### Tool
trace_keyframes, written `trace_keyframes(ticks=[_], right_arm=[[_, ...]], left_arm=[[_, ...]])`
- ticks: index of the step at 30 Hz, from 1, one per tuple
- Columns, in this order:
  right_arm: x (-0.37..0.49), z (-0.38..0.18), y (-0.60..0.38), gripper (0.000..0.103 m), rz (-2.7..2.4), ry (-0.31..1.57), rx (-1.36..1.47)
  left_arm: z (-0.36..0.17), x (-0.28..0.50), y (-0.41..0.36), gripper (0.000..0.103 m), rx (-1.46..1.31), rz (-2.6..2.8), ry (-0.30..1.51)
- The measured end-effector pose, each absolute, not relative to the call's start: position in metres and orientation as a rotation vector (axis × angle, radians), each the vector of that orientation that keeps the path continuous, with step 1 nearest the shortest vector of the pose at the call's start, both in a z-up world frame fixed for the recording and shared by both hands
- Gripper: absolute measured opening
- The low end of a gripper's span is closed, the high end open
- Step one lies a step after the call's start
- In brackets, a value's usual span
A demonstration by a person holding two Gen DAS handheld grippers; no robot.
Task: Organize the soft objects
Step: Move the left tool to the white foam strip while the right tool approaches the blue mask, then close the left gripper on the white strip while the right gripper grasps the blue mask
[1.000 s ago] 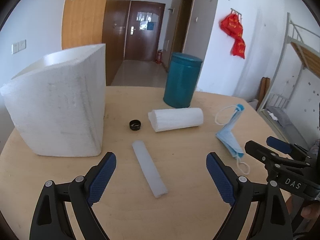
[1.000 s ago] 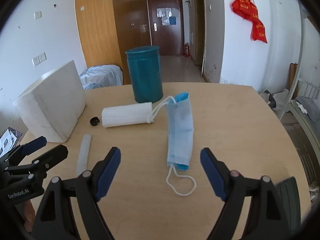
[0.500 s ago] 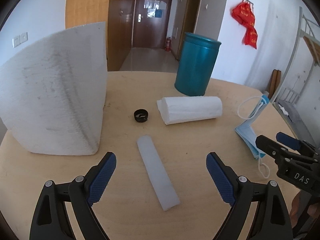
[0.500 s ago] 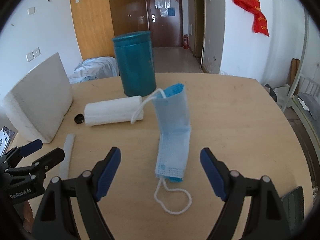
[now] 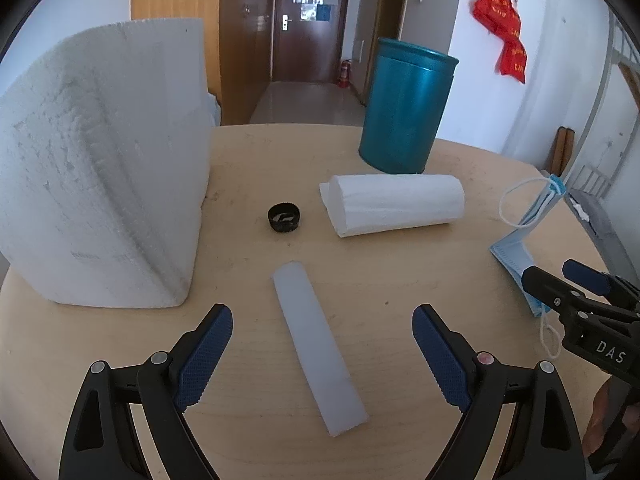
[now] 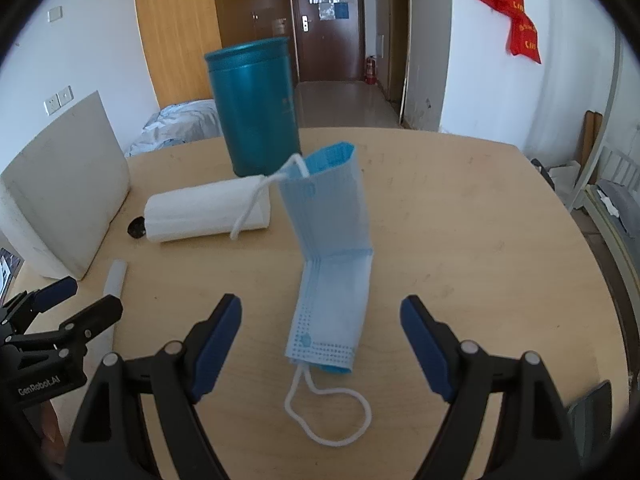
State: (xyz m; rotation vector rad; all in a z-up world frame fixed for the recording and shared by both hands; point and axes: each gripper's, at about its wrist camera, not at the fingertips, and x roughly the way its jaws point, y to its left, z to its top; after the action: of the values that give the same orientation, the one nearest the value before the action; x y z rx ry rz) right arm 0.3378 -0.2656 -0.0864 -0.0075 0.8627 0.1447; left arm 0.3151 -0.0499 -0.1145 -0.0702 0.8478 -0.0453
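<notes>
So nothing's sorted yet | your left gripper [image 5: 322,354] gapes empty over the white strip [image 5: 318,350] | your right gripper [image 6: 321,346] gapes empty over the mask [image 6: 330,264] | everything's left.

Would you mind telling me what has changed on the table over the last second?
Both tools have come forward and down. The left tool now straddles the white strip, and the right tool straddles the near end of the blue face mask. Neither has taken hold of anything; both stayed wide open. The paper roll, black cap, teal canister and foam block have not moved.
</notes>
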Motion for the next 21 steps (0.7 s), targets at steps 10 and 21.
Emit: trace_keyframes(ticks=[10,21], right_arm=[[0.340,-0.089,-0.267,0.085,0.134,0.879,-0.013],[0.345,-0.093,-0.265,0.070,0.119,0.904,-0.043]], left_arm=[[-0.123,0.319,-0.052,0.078,-0.057,-0.033,0.881],[-0.130,0.319,-0.050,0.053,-0.057,-0.030,0.907]])
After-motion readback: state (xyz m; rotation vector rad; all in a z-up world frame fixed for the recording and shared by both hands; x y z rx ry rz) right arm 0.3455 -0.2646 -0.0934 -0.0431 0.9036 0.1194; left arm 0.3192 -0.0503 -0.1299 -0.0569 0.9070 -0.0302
